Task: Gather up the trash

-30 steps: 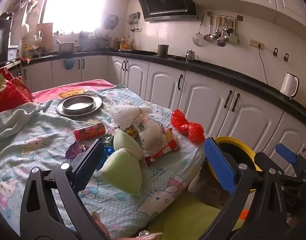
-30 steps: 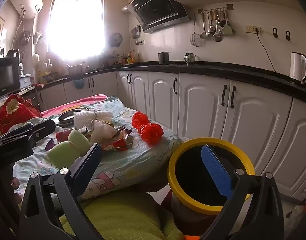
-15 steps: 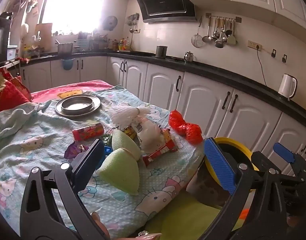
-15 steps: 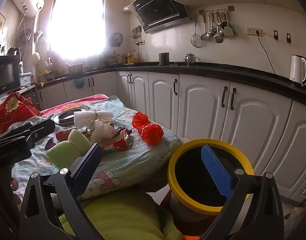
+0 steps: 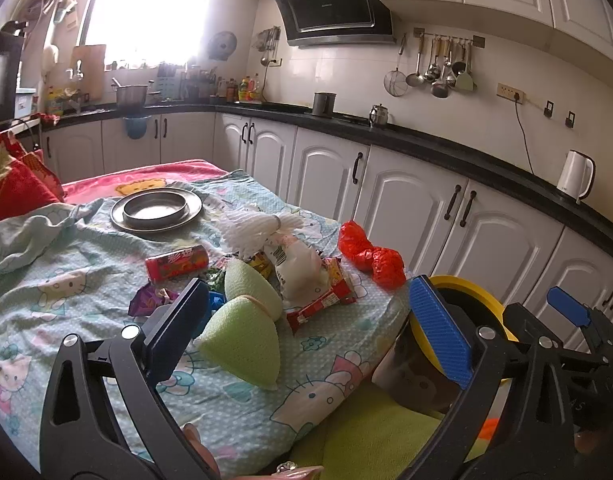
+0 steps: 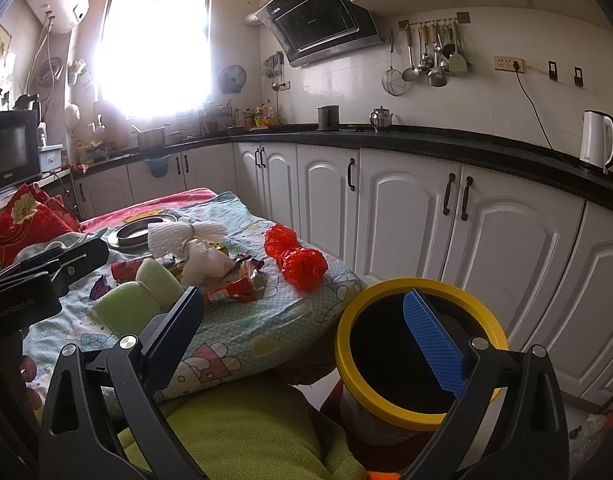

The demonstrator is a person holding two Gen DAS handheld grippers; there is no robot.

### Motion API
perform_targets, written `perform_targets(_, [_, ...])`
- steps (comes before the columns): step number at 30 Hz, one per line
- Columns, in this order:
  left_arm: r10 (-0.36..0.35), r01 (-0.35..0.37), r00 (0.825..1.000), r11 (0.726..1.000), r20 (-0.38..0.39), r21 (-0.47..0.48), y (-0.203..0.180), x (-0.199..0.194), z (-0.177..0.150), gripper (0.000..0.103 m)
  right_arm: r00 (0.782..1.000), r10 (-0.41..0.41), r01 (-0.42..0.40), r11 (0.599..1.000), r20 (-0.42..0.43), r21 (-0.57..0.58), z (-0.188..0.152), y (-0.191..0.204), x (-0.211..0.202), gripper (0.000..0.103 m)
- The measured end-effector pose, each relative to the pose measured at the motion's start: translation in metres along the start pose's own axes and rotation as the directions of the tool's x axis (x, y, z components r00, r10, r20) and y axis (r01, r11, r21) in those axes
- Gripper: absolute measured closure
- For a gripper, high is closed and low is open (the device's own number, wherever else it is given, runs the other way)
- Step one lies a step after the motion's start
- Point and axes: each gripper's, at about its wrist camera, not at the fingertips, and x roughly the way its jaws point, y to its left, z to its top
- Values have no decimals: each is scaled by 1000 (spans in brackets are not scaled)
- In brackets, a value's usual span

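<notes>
trash pile: wrappers, white plastic bag, red can on its side, two green foam cups (tipped over) on bed | red bag: crumpled, near edge | bin: yellow-rimmed, upright, beside bed

I see a round metal plate with a shallow metal dish on it, far back on the Hello Kitty sheet that covers the table. A red cushion lies at the far left. Along the black countertop I can make out a steel pot near the window, a dark mug, a small teapot and, far right, a white kettle. Utensils hang on a wall rail beside the range hood.
</notes>
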Motion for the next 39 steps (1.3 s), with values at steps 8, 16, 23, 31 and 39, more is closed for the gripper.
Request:
perform_targets(8, [-1, 1, 1000, 1000, 1, 1, -1, 0, 0, 11, 1000, -1, 1, 1000, -1, -1, 0, 0, 0, 6])
perform_targets(16, [-2, 2, 1000, 1000, 1, 4, -3, -1, 0, 11, 1000, -1, 1, 1000, -2, 0, 0, 0, 0, 6])
perform_targets(23, [-6, 6, 1000, 1000, -3, 8, -7, 0, -1, 11, 1000, 0, 0, 1000, -3, -1, 1, -1, 1, 6])
perform_targets(31, [-11, 11, 1000, 1000, -6, 8, -7, 1, -2, 11, 1000, -1, 1, 1000, -3, -1, 1, -2, 1, 6])
perform_targets(39, [-13, 13, 1000, 1000, -11, -3, -6, 3, -4, 11, 1000, 18, -18, 1000, -9, -9, 3, -1, 2, 6])
